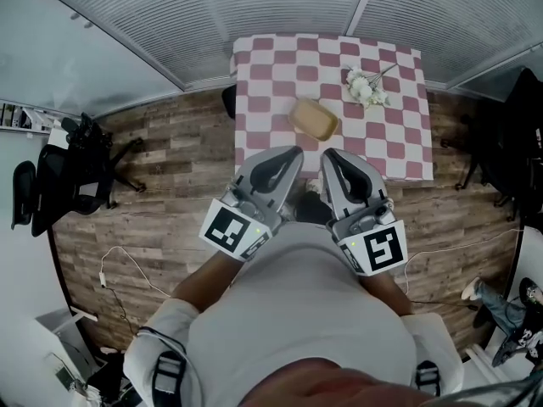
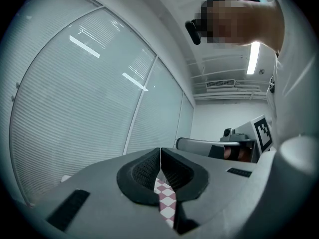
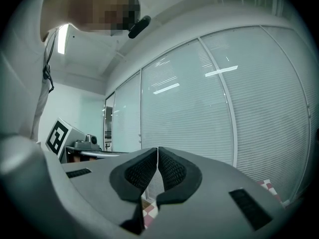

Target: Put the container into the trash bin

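The left gripper (image 1: 291, 154) and right gripper (image 1: 332, 156) are clenched, empty. The container (image 1: 314, 119) is seen at twelve o'clock on the surface (image 1: 270, 81).

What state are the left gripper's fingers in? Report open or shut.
Shut: the left gripper's fingers meet at their tips in its own view, nothing between them.

Floor: we stand on wood planks (image 1: 170, 219).
Far wall: we face closed blinds (image 1: 254, 7).
Far centre: checkered table (image 1: 254, 66).
Left: black office chair (image 1: 59, 185).
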A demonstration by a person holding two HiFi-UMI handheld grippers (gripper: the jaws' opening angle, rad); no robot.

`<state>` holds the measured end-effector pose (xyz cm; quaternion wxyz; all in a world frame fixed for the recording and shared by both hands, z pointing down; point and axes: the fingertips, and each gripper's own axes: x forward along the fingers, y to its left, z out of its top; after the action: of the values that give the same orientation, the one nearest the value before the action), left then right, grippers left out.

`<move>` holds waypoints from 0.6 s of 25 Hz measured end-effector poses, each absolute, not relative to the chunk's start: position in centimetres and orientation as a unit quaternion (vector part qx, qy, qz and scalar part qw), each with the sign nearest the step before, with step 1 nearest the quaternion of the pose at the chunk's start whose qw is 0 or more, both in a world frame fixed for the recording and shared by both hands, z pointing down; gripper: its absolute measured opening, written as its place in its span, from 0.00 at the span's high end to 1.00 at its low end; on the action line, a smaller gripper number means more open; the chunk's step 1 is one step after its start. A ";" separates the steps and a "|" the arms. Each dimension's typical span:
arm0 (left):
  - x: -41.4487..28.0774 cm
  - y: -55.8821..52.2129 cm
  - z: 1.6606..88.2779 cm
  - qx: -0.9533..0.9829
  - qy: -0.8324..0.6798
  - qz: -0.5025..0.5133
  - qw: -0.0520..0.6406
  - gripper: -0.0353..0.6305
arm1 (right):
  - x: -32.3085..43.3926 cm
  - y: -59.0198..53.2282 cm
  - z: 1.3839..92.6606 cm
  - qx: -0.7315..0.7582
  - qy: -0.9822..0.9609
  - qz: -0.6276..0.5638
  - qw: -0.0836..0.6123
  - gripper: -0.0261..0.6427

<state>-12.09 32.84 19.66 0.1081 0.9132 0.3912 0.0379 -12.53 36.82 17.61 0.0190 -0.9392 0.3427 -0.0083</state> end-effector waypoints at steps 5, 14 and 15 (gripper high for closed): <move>-9.0 35.3 19.1 0.916 0.386 0.031 0.104 0.90 | -9.4 39.3 17.3 -0.938 0.345 -0.002 0.023 0.91; -4.4 39.2 18.6 0.923 0.371 0.028 0.100 0.90 | -4.8 43.4 17.1 -0.934 0.356 0.001 0.030 0.91; -4.1 39.6 18.6 0.924 0.369 0.028 0.101 0.90 | -4.4 43.7 17.1 -0.933 0.359 0.001 0.031 0.91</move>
<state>-4.05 39.60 18.60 0.1006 0.9237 0.3686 0.0275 -4.43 43.74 17.13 0.0309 -0.9328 0.3590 0.0006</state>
